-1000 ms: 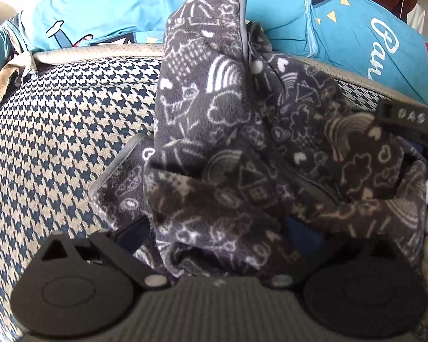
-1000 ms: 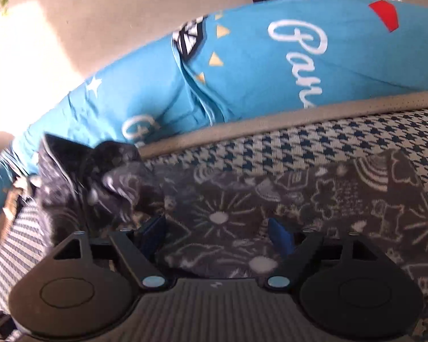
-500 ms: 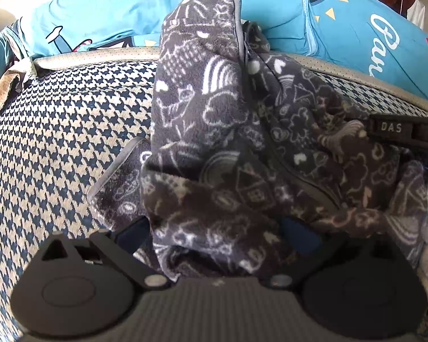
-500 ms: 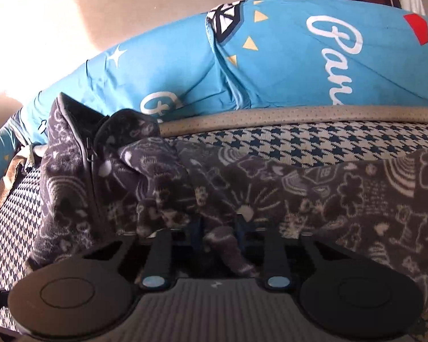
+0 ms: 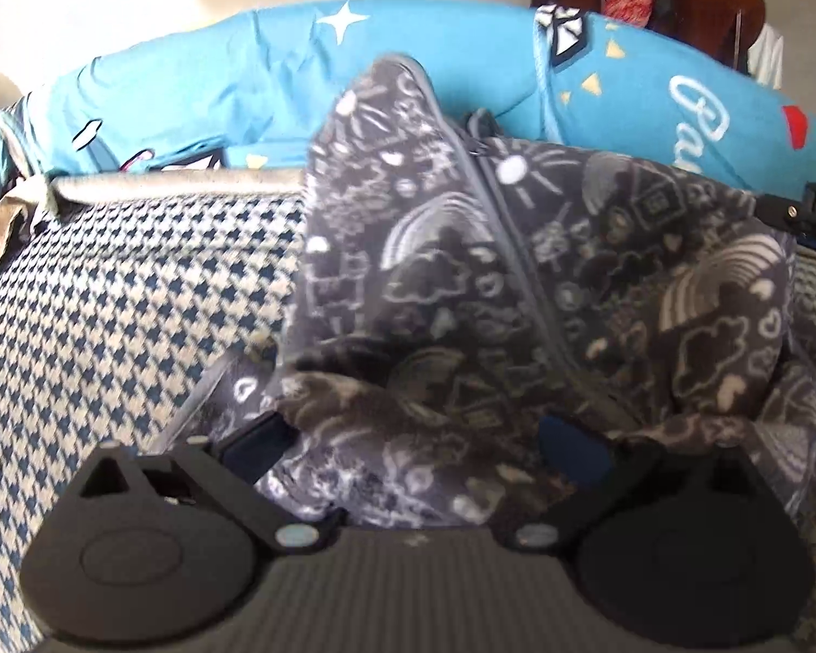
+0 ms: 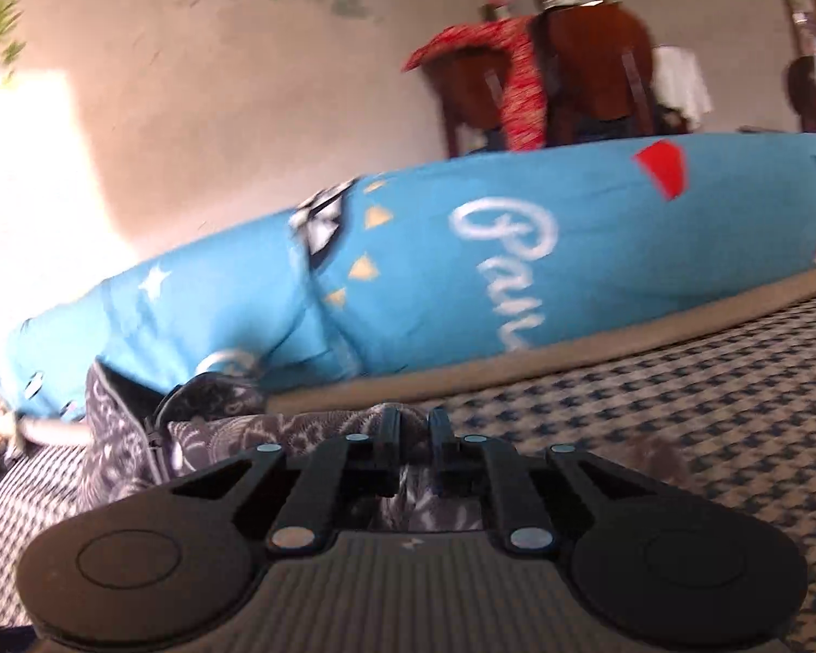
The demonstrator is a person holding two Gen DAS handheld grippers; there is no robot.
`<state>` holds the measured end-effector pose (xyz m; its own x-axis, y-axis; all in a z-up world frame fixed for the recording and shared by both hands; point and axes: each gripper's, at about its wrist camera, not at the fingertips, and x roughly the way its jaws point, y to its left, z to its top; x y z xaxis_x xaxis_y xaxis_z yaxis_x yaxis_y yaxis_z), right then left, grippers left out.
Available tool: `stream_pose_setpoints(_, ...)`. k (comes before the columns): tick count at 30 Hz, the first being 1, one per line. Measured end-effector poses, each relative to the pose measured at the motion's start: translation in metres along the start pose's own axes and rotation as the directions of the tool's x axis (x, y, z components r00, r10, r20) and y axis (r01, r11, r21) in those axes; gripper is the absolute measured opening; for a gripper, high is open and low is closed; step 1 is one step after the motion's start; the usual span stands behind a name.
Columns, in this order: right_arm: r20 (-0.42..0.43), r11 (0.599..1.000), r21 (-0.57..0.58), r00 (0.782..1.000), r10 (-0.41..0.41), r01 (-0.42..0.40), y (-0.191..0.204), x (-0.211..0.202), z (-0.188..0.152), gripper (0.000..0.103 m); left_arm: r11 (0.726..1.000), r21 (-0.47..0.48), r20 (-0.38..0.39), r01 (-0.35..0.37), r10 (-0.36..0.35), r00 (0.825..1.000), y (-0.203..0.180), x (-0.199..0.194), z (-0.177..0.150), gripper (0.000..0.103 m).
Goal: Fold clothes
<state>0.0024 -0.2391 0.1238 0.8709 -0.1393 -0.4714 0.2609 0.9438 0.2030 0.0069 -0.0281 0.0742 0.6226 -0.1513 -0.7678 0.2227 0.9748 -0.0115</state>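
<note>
Since a second ago the right gripper (image 6: 408, 435) has gone from spread wide over the flat fleece to nearly pressed together, its jaws closing on a ridge of the fabric, and it has tipped upward so that the wall and wooden furniture (image 6: 587, 81) are now filling the top of its view. The houndstooth mattress (image 5: 109, 315) is stretching across both views, with the long blue printed cushion (image 6: 517, 261) lying along its far edge. On the mattress the dark grey patterned fleece garment (image 5: 517, 299) is standing bunched in a tall heap, its zipper running down the middle, and in the right wrist view its near part is rising between the fingers (image 6: 391, 430). The left gripper (image 5: 419, 446) is holding its jaws spread, with a thick wad of the fleece filling the gap; whether its pads are pressing the cloth cannot be told.
</note>
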Motion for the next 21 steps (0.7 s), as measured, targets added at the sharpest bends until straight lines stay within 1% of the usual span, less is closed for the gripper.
stream_pose_setpoints(2, 0.023, 0.998, 0.011, 0.998, -0.064, 0.064, -0.01, -0.002, 0.003, 0.011, 1.0, -0.004, 0.001, 0.018, -0.018, 1.0, -0.003, 0.001, 0.001, 0.103)
stream_pose_setpoints(5, 0.042, 0.987, 0.059, 0.988, -0.151, 0.149, -0.029, -0.005, 0.008, 0.011, 0.999, -0.006, 0.003, 0.039, -0.039, 0.999, -0.008, 0.002, 0.003, 0.103)
stream_pose_setpoints(8, 0.02, 0.976, 0.098, 0.98, -0.198, 0.196, -0.046, -0.005, 0.01, 0.011, 0.999, 0.009, -0.001, 0.035, -0.035, 0.999, -0.012, 0.004, 0.004, 0.103)
stream_pose_setpoints(11, -0.005, 0.976, 0.087, 0.98, -0.198, 0.198, -0.05, -0.004, 0.008, 0.012, 1.0, 0.016, -0.01, 0.025, -0.025, 1.0, -0.018, 0.008, 0.006, 0.103)
stream_pose_setpoints(13, -0.007, 0.979, 0.074, 0.982, -0.19, 0.19, -0.05, -0.005, 0.008, 0.019, 1.0, 0.015, -0.019, 0.02, -0.02, 1.0, -0.02, 0.012, 0.009, 0.103)
stream_pose_setpoints(14, 0.0, 0.979, 0.073, 0.981, -0.193, 0.192, -0.051, -0.006, 0.009, 0.032, 1.0, 0.017, -0.023, 0.015, -0.015, 1.0, -0.022, 0.014, 0.01, 0.103)
stream_pose_setpoints(15, 0.008, 0.978, 0.072, 0.981, -0.196, 0.195, -0.051, -0.008, 0.009, 0.042, 1.0, 0.018, -0.027, 0.011, -0.011, 1.0, -0.023, 0.015, 0.01, 0.103)
stream_pose_setpoints(18, 0.029, 0.98, 0.069, 0.982, -0.186, 0.184, -0.052, -0.011, 0.011, 0.044, 1.0, 0.018, -0.038, 0.006, -0.006, 0.999, -0.023, 0.017, 0.01, 0.103)
stream_pose_setpoints(21, 0.051, 0.987, 0.058, 0.987, -0.15, 0.147, -0.049, -0.016, 0.012, 0.045, 1.0, 0.009, -0.051, 0.008, -0.008, 0.999, -0.021, 0.019, 0.01, 0.103)
